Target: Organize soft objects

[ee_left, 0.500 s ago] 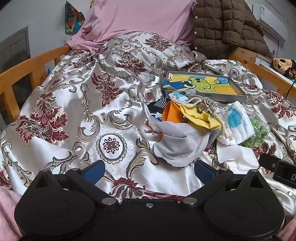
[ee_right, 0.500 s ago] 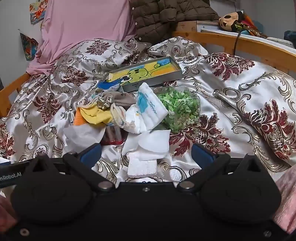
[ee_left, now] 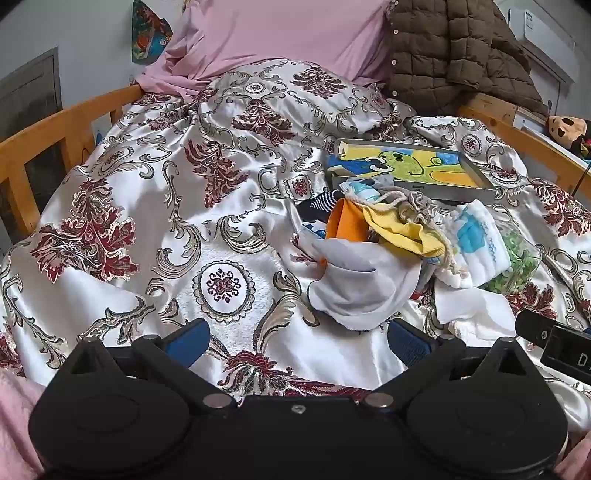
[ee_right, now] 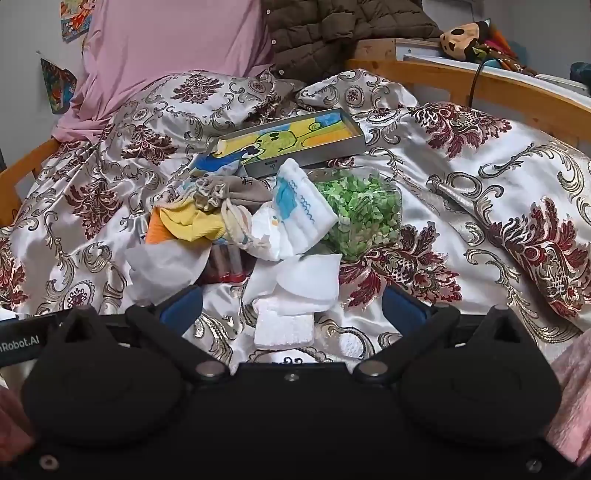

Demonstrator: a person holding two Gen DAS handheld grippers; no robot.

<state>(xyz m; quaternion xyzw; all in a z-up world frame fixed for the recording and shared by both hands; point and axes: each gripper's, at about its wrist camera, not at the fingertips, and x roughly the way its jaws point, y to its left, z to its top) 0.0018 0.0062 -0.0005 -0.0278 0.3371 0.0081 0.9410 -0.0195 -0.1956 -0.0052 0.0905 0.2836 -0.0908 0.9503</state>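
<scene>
Soft pile (ee_right: 236,225): small crumpled cloths heaped mid-bed in front of the box, yellow, orange, grey and white.
Bedspread (ee_left: 155,229): one, glossy satin, red and gold scrolls.
Box (ee_right: 295,142): one, flat, rectangular, cartoon lid.
Bag (ee_right: 364,212): one, clear plastic, green bits.
Foam blocks (ee_right: 282,325): two, white, grainy.
Left gripper (ee_left: 295,338): fingers spread wide, empty.
Right gripper (ee_right: 293,306): fingers spread wide, empty.

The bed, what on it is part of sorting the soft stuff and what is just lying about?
For the job:
- yellow cloth
- orange cloth
- white sock with blue print
- grey drawstring pouch
- white cloth

Just lying about:
- box with cartoon lid
- clear tub of green bits
- brown quilted jacket
- pink pillow
- patterned bedspread
</scene>
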